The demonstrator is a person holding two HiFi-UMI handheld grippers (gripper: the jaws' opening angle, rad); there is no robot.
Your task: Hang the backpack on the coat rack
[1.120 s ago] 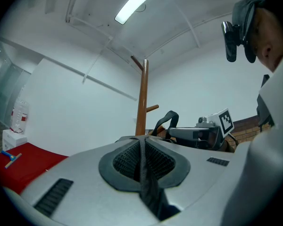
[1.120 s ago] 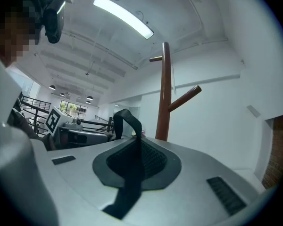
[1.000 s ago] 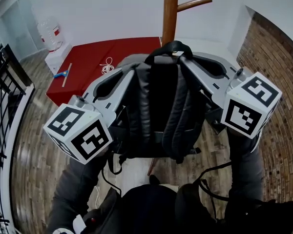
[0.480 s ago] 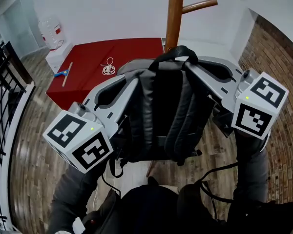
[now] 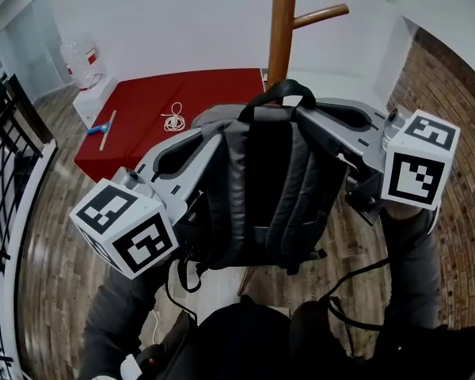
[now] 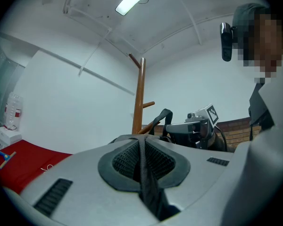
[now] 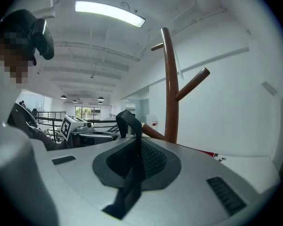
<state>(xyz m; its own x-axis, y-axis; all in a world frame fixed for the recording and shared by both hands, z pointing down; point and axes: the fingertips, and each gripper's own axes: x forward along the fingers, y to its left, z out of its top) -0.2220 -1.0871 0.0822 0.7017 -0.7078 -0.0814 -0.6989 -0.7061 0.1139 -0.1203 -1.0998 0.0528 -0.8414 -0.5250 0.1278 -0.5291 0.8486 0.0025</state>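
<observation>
A black and grey backpack (image 5: 265, 188) hangs between my two grippers, straps toward me, its top handle (image 5: 287, 92) just in front of the wooden coat rack pole (image 5: 282, 22). A peg (image 5: 321, 14) slants up to the pole's right. My left gripper (image 5: 210, 133) is shut on a black webbing strap (image 6: 144, 166) at the pack's upper left. My right gripper (image 5: 321, 117) is shut on the matching strap (image 7: 133, 166) at the upper right. In the right gripper view the coat rack (image 7: 170, 88) rises close behind the handle (image 7: 127, 121).
A red mat (image 5: 150, 101) lies on the wooden floor beyond the pack, with a white cord coil (image 5: 172, 117) and a blue-handled tool (image 5: 101, 122) on it. A water jug (image 5: 79, 54) stands at the far left, a black railing (image 5: 4, 157) on the left, a brick wall (image 5: 451, 93) on the right.
The right gripper has shifted a little and rolled, so its marker cube faces me more squarely. The backpack stays held between both grippers in front of the pole.
</observation>
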